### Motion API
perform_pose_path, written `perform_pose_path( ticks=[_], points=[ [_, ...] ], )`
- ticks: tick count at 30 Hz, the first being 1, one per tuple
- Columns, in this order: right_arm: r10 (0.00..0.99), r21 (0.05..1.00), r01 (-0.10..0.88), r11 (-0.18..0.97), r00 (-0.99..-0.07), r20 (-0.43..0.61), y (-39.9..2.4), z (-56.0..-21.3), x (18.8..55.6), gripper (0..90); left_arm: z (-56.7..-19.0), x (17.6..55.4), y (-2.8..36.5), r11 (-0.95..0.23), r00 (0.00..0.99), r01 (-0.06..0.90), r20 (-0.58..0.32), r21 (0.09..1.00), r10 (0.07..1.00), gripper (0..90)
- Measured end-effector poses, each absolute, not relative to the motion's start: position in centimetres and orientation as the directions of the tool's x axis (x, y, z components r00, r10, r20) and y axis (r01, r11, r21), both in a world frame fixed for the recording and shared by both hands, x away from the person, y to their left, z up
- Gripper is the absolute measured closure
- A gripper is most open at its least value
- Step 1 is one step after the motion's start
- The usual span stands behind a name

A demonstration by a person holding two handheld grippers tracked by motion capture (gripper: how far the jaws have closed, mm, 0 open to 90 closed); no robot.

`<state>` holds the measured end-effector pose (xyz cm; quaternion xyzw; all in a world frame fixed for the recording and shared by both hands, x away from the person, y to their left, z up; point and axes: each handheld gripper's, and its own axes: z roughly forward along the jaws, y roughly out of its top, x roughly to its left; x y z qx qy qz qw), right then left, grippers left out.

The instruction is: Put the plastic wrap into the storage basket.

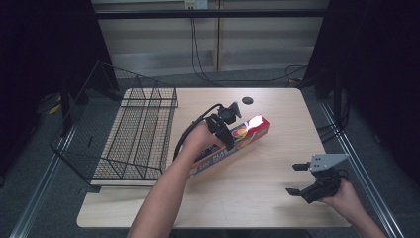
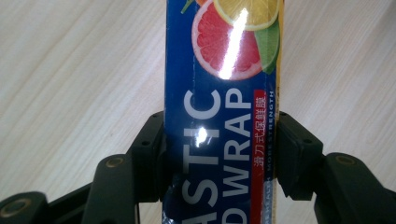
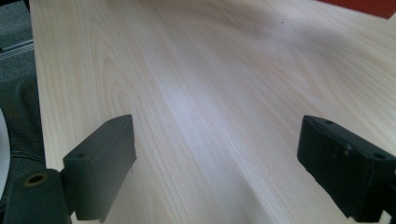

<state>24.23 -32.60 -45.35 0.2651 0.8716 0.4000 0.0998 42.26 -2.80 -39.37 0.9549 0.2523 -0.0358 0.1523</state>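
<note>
Pale wood-grain table (image 1: 257,193) fills the middle of a dim room, with grey floor around it, dark curtains at both sides and a light wall behind where black cables hang down. On the table's left part sits a black wire basket (image 1: 138,134), its far wall upright and its near side sloping out past the table edge. A small dark round disc (image 1: 247,100) lies near the far edge, just beyond the left gripper.

The left gripper (image 1: 229,133) is held above the middle of the table, its jaws pinching a long blue box of plastic wrap (image 1: 237,141) across its narrow width. In the left gripper view the two black pads (image 2: 149,154) press against both long sides of the box (image 2: 219,116), which runs straight out ahead of them, its fruit picture at the far end and its white lettering between the pads. From above, the box slants out past both sides of the gripper, one end toward the far right, the other back under the person's forearm.

The right gripper (image 1: 296,178) rests low at the near right of the table, well apart from the box, jaws spread wide with bare wood (image 3: 210,116) between them.
</note>
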Motion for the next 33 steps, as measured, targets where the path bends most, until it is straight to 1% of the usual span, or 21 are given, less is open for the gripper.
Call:
perform_pose_path(
  ticks=[5, 7, 11, 14, 17, 21, 23, 33],
  points=[
    [0.540, 0.752, 0.378, 0.540, -0.841, 0.035, -32.6, -45.3, 24.2, 11.2, -37.7, 42.5, -2.3, -0.806, 0.855, 0.518, -0.139, 0.287, 0.500, 44.7],
    [0.542, 0.754, 0.376, 0.538, -0.840, 0.032, -32.6, -45.2, 24.2, 10.9, -37.1, 42.5, -2.2, -0.812, 0.857, 0.514, -0.130, 0.276, 0.498, 44.7],
    [0.543, 0.754, 0.378, 0.537, -0.839, 0.034, -32.6, -45.2, 24.2, 10.3, -36.1, 42.6, -1.8, -0.807, 0.855, 0.517, -0.125, 0.286, 0.504, 44.6],
    [0.542, 0.754, 0.377, 0.538, -0.840, 0.032, -32.5, -45.3, 24.2, 9.5, -35.6, 42.6, -1.5, -0.790, 0.840, 0.540, -0.130, 0.291, 0.527, 44.6],
    [0.543, 0.755, 0.371, 0.540, -0.840, 0.025, -32.4, -45.3, 24.2, 9.5, -34.8, 42.9, -1.1, -0.802, 0.849, 0.525, -0.113, 0.284, 0.516, 44.5],
    [0.542, 0.756, 0.372, 0.538, -0.840, 0.028, -32.3, -45.3, 24.2, 8.9, -33.9, 42.9, -0.5, -0.793, 0.842, 0.536, -0.122, 0.290, 0.525, 44.5],
    [0.547, 0.755, 0.375, 0.537, -0.837, 0.027, -32.3, -45.3, 24.3, 7.9, -33.6, 42.9, -0.3, -0.780, 0.833, 0.549, -0.118, 0.301, 0.540, 44.4],
    [0.551, 0.758, 0.373, 0.535, -0.834, 0.022, -32.3, -45.3, 24.3, 6.8, -32.3, 43.1, 0.6, -0.764, 0.815, 0.575, -0.119, 0.292, 0.567, 44.4]
  ],
)
